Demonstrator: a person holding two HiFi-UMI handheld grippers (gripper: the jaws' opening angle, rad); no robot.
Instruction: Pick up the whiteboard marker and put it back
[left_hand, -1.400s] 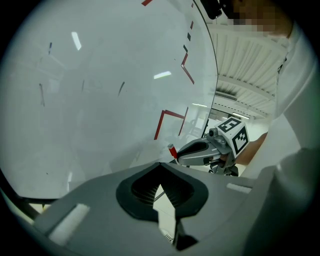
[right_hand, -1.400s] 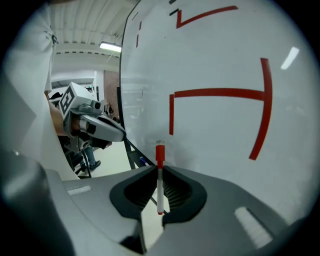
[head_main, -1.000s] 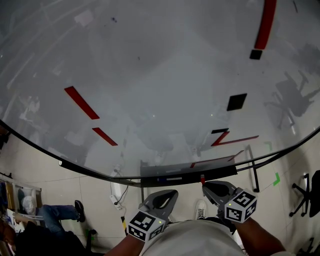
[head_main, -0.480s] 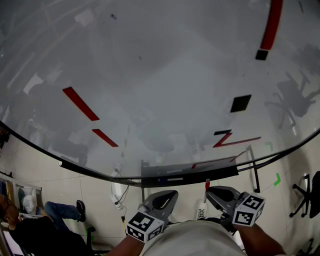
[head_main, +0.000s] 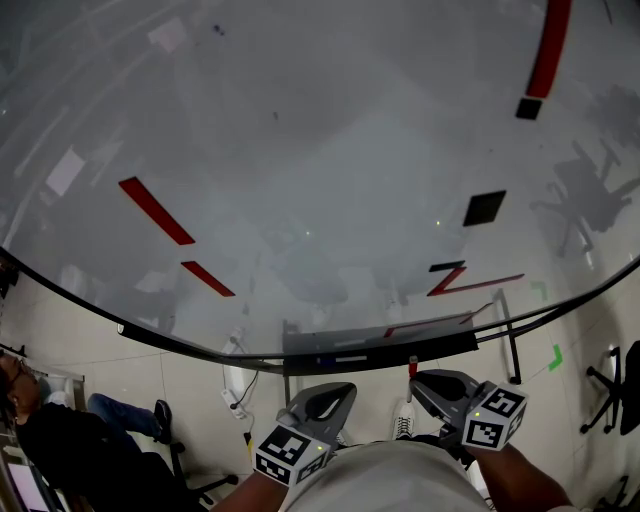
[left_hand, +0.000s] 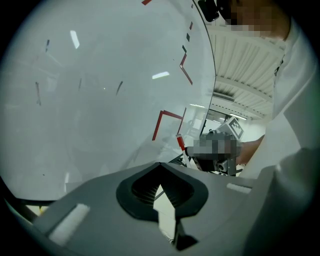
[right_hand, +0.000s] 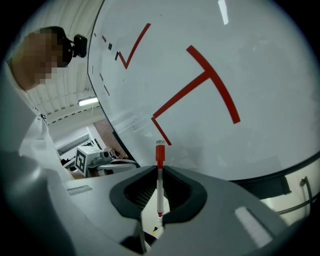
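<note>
**A:** Our right hand-held gripper (right_hand: 159, 196) is clamped on the slim white whiteboard marker with the red end (right_hand: 159, 172). It stands upright between the jaws, red end poking out toward the board.

**B:** So we'd call the pick-up done. And our left hand-held gripper (left_hand: 162, 192)?

**A:** Its jaws are together on nothing, and it is held low beside the right one.

**B:** Then what's left is putting the marker back. We have it in the air, just short of the long dark tray ledge (head_main: 440, 345) under the large glossy white whiteboard with red strokes (head_main: 320, 150).

**A:** Agreed. We judge that ledge the likely home, but the marker isn't resting on it yet. We have to lay it down and let go.
</note>
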